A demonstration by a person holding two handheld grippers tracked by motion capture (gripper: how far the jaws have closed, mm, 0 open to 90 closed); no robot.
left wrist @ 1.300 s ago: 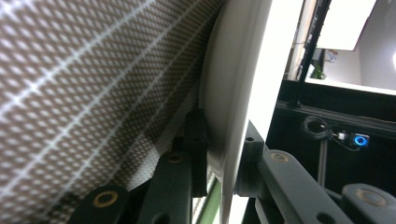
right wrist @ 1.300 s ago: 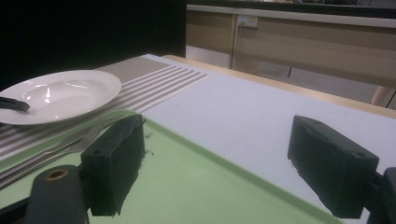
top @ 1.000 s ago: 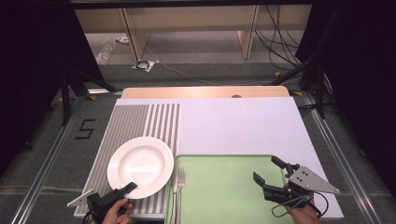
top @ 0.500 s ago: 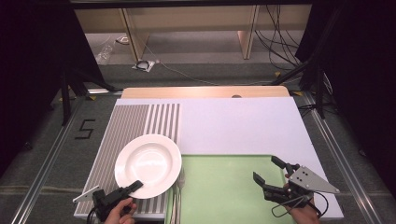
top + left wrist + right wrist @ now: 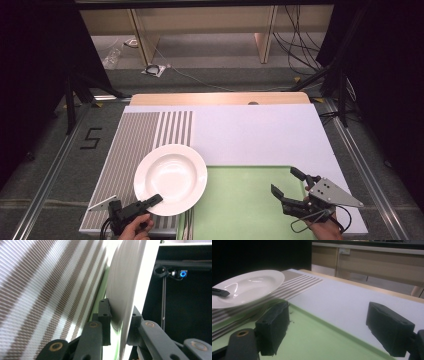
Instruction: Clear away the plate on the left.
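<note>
A white deep plate (image 5: 170,176) hangs just above the striped placemat (image 5: 142,132), and its right edge reaches over the left rim of the green tray (image 5: 240,205). My left gripper (image 5: 151,201) is shut on the plate's near rim. In the left gripper view the rim of the plate (image 5: 125,290) stands edge-on between the two pads, which press on it. My right gripper (image 5: 292,182) rests open over the tray's right part with nothing between its fingers. In the right gripper view the plate (image 5: 249,287) is at the far left, above a fork (image 5: 242,321).
A white cover (image 5: 250,135) lies over the table beyond the tray, with the wooden edge (image 5: 215,98) behind it. The fork lies along the tray's left rim, mostly under the plate. On the floor at the left there is a taped figure (image 5: 90,138).
My left gripper has carried the plate to the right, from the placemat toward the tray, and the plate now covers most of the fork. The right gripper has stayed where it was.
</note>
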